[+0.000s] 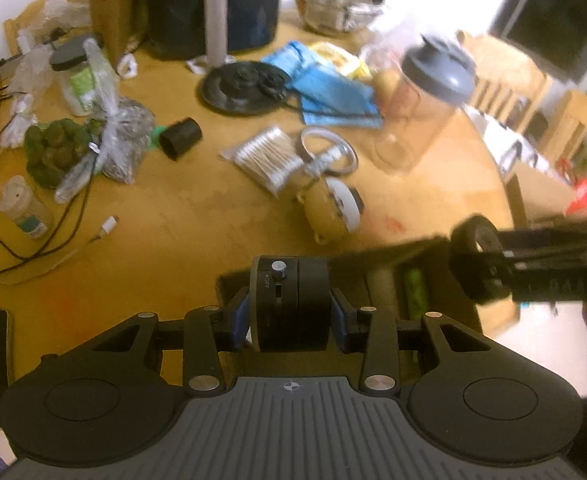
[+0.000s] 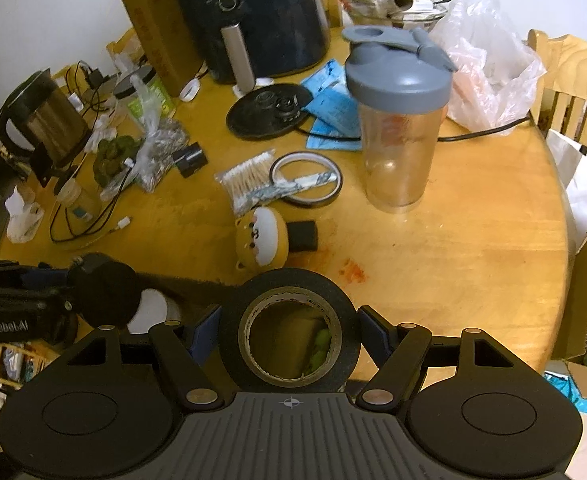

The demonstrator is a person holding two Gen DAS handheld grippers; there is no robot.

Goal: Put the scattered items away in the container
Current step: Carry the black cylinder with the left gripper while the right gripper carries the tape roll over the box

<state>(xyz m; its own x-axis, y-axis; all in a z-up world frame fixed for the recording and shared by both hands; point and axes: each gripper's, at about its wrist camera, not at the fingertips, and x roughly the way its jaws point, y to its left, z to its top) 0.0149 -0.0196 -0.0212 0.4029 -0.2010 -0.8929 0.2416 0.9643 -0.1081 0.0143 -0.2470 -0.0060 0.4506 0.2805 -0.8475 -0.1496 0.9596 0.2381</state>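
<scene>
The table (image 2: 473, 240) is honey-yellow wood with a red smear. The tape roll (image 2: 289, 304) is black with a tan core; the round device (image 1: 291, 300) is black. The shaker bottle (image 2: 399, 120) is clear with a grey-blue lid, the plush toy (image 2: 259, 236) yellow with a white face

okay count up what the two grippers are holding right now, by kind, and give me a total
Black tape roll, in the right gripper: 1
Black cylindrical device with an off switch, in the left gripper: 1
Total: 2
</scene>
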